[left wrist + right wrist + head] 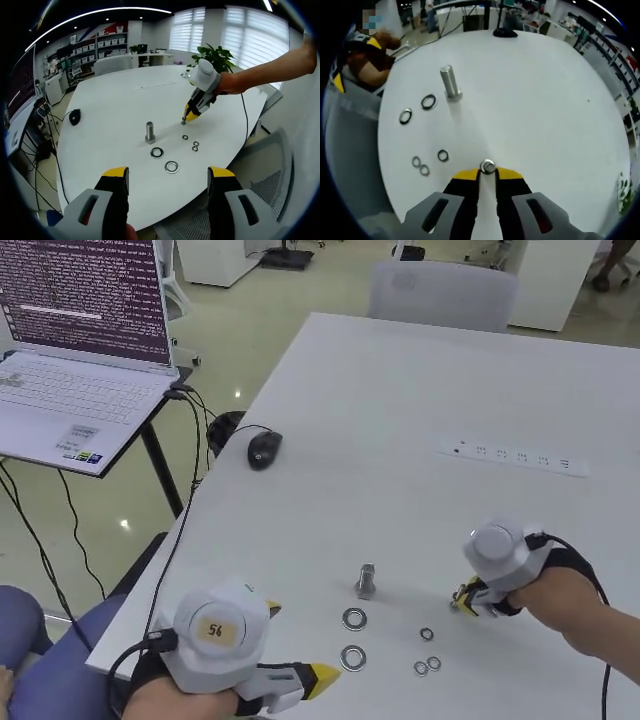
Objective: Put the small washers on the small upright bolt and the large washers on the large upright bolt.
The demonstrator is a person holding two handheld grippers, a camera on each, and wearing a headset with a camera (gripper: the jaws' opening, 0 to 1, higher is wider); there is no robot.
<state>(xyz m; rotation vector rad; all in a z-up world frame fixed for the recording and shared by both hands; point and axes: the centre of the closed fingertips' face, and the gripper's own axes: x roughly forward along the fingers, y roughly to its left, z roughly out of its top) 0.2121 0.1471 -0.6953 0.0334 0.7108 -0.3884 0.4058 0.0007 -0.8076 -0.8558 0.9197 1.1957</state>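
The large upright bolt (366,581) (149,132) (449,82) stands on the white table (400,420). Two large washers (354,618) (352,657) lie flat in front of it. Three small washers (427,634) (421,668) (434,663) lie to their right. My right gripper (463,600) (487,171) points down at the table, its jaws nearly together on a small silver ring (487,165) at their tips. The ring looks like a small washer over a short upright bolt. I cannot tell the two apart. My left gripper (167,176) (322,678) hovers open and empty at the near table edge.
A black mouse (264,448) sits at the table's left edge and a white power strip (515,455) lies far right. A laptop (75,360) stands on a side stand to the left, with cables hanging below. A grey chair (440,290) is at the far side.
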